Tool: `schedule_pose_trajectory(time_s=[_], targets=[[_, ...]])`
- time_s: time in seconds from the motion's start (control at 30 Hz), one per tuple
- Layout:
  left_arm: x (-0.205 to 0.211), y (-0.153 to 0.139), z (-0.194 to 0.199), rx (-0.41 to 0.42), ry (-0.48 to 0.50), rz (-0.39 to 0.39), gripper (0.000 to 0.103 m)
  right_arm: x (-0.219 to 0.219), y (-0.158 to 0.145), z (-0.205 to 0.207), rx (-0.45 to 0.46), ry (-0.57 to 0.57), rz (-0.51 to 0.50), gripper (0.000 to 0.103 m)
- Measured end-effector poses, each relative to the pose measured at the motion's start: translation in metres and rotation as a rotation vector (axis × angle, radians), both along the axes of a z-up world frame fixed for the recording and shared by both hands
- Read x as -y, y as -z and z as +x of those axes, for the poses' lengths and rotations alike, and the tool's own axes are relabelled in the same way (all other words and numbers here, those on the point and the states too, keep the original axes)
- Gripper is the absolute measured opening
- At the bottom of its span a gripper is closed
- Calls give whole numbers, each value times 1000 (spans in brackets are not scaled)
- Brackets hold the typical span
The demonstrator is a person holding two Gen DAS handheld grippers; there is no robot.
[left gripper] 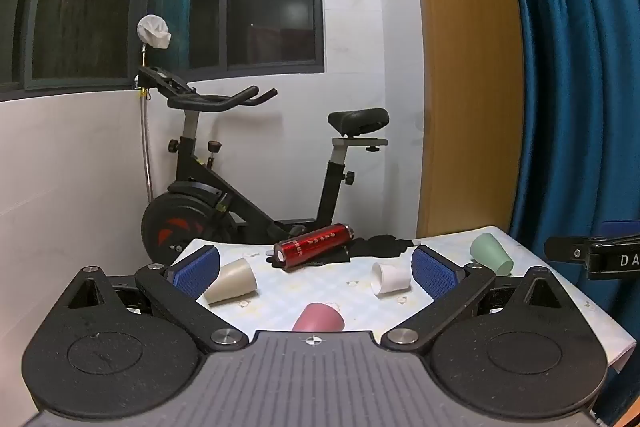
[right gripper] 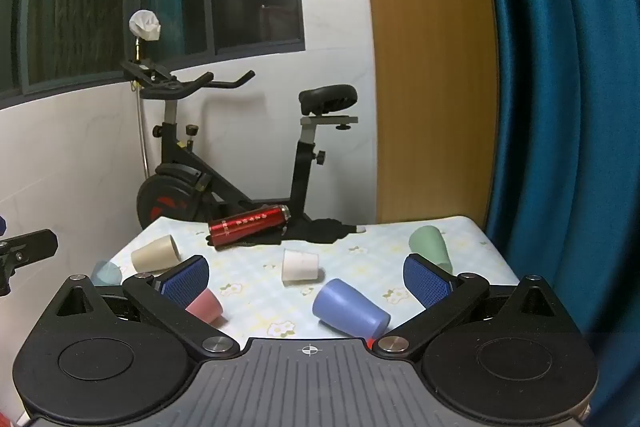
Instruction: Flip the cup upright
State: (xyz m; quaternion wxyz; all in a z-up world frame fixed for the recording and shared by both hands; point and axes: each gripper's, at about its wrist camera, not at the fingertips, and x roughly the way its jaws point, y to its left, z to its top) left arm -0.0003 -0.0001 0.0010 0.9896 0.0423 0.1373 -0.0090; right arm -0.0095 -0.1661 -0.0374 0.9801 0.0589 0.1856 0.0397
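Observation:
Several small cups lie on their sides on a table with a flowered cloth (right gripper: 352,247). In the left wrist view I see a beige cup (left gripper: 232,281), a pink cup (left gripper: 319,317), a white cup (left gripper: 390,278) and a green cup (left gripper: 491,253). The right wrist view adds a blue cup (right gripper: 350,308) and a light blue cup (right gripper: 106,273), beside the beige (right gripper: 155,253), pink (right gripper: 205,304), white (right gripper: 300,266) and green (right gripper: 432,245) ones. My left gripper (left gripper: 316,265) is open and empty above the table. My right gripper (right gripper: 306,277) is open and empty too.
A red metal bottle (left gripper: 314,246) lies on a black cloth (left gripper: 380,245) at the table's far side. An exercise bike (left gripper: 240,179) stands behind the table. A wooden panel (left gripper: 468,67) and a blue curtain (left gripper: 580,67) are at the right.

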Motion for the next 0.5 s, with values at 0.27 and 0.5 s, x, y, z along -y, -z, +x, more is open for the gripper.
schedule_pose_trajectory(time_s=[0.27,0.5], targets=[[-6,4,3,-1,-6,0,103,0,0,0,4,-1,0,103],[-1,0,-1,-11,-14,-3,103,-1,0,0,6,-1,-3,103]])
